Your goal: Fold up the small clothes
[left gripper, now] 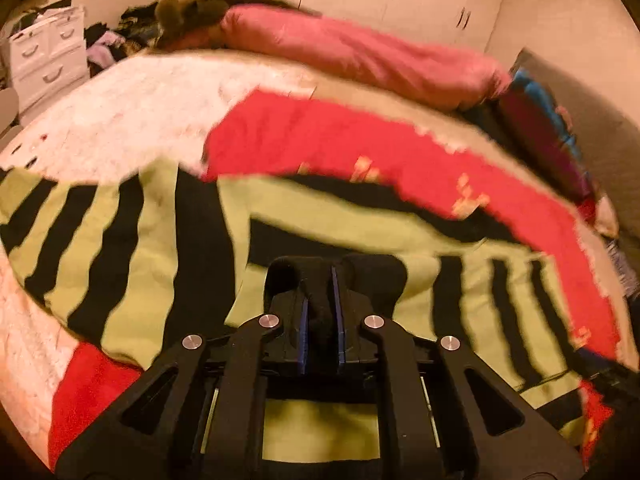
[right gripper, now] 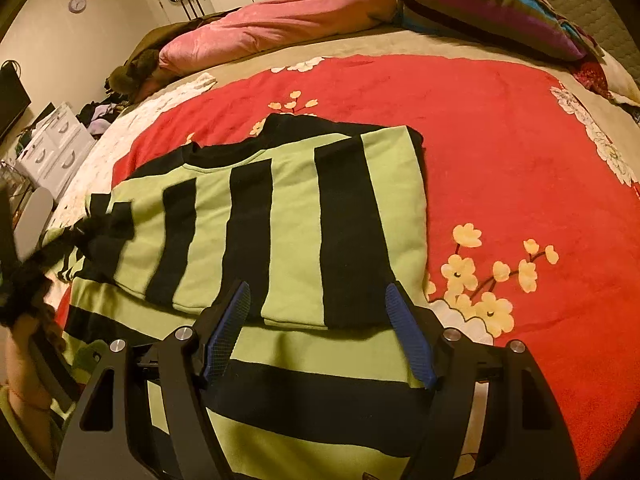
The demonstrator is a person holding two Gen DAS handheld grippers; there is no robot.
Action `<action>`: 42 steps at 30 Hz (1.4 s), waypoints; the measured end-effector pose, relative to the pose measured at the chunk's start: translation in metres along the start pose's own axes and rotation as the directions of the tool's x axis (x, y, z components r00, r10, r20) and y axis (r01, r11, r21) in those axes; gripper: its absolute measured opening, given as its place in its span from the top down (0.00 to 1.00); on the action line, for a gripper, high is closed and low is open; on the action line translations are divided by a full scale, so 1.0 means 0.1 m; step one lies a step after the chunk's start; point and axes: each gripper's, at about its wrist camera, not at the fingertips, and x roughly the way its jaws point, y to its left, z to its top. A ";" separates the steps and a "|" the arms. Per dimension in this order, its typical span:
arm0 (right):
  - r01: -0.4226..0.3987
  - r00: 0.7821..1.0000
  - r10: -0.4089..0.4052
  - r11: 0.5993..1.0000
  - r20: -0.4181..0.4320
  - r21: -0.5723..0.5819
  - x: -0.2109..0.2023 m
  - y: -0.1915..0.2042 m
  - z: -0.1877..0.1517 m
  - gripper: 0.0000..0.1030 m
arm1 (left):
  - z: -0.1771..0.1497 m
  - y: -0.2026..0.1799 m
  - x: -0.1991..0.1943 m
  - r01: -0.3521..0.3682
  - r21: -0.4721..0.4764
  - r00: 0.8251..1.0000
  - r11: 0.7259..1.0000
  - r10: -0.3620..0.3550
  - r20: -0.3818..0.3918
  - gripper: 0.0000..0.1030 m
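Bedroom scene, and spread over the bed is a red fleece blanket with yellow blossoms [right gripper: 500, 140], a pink quilt [right gripper: 280, 16] bunched along its far side. On the blanket lies the green-and-black striped knit top [right gripper: 288, 216], one part folded over the rest. Right tool [right gripper: 318, 336] hovers at the top's near edge, fingers spread wide, folded hem right between them. Left tool [left gripper: 334, 276], picture blurred, is pinched tight on a black bit of the top.
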 end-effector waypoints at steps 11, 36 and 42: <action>0.015 1.000 -0.014 0.999 0.026 -0.036 0.02 0.07 0.14 0.33 | 0.10 -0.02 -0.37 -0.062 -0.013 0.987 0.998 0.063 0.148 0.57; 0.030 0.998 -0.031 0.999 -0.052 -0.016 0.29 0.04 0.08 0.33 | -0.27 -0.60 0.12 0.006 0.233 0.995 0.973 0.018 -0.101 0.09; 0.030 0.999 -0.030 1.000 -0.027 0.003 0.13 -0.02 0.09 0.33 | -0.15 -0.58 0.00 0.009 0.196 0.998 0.981 0.002 -0.056 0.09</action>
